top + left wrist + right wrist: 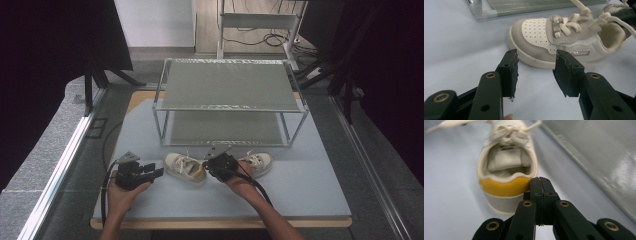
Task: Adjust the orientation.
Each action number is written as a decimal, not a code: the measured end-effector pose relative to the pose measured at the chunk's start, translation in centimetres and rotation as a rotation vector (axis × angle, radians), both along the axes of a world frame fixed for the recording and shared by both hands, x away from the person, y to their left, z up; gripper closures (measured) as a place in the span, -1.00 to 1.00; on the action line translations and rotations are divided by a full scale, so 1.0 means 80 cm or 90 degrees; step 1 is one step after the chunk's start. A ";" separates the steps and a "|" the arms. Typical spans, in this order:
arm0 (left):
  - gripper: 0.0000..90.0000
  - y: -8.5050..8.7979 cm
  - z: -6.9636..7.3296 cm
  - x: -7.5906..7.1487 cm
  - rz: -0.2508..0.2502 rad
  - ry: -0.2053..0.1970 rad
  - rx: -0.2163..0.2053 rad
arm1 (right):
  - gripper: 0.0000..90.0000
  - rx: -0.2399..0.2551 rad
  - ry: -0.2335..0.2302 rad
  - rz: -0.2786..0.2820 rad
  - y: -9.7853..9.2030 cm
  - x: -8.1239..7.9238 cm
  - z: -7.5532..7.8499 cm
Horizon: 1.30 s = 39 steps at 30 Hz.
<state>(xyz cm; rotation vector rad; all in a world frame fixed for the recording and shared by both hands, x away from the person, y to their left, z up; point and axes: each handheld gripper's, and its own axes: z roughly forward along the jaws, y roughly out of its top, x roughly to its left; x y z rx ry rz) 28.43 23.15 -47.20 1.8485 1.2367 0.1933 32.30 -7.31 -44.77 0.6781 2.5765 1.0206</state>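
Observation:
Two small cream sneakers lie on the mat in front of a rack. The left shoe [183, 167] [564, 37] [507, 167] has white laces and a yellow heel tab. My left gripper [158, 173] [537, 53] is open, its jaws pointing at the shoe's toe-side flank and stopping just short of the sole. My right gripper [212, 167] [539, 179] is shut, its tips against the right edge of that shoe's yellow heel, with nothing visible between the jaws. The right shoe [259, 162] lies behind the right hand, partly hidden.
A two-shelf metal rack [230, 107] [599, 157] stands just beyond the shoes, both shelves bare. The pale blue mat [300, 195] lies on a wooden board. Cables trail from both grippers. Dark curtains and stand legs flank the table.

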 end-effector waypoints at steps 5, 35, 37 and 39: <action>0.15 0.003 -0.002 0.001 0.002 0.005 -0.002 | 1.00 0.028 0.029 0.033 0.004 -0.016 -0.002; 0.14 0.037 0.004 -0.002 0.037 -0.001 -0.059 | 0.94 0.093 0.004 0.135 0.065 -0.062 -0.004; 0.14 0.038 0.003 0.000 0.040 -0.004 -0.067 | 0.94 0.097 0.000 0.128 0.056 -0.061 0.000; 0.14 0.039 0.001 0.000 0.042 -0.011 -0.064 | 0.94 0.104 -0.014 0.108 0.036 -0.060 0.008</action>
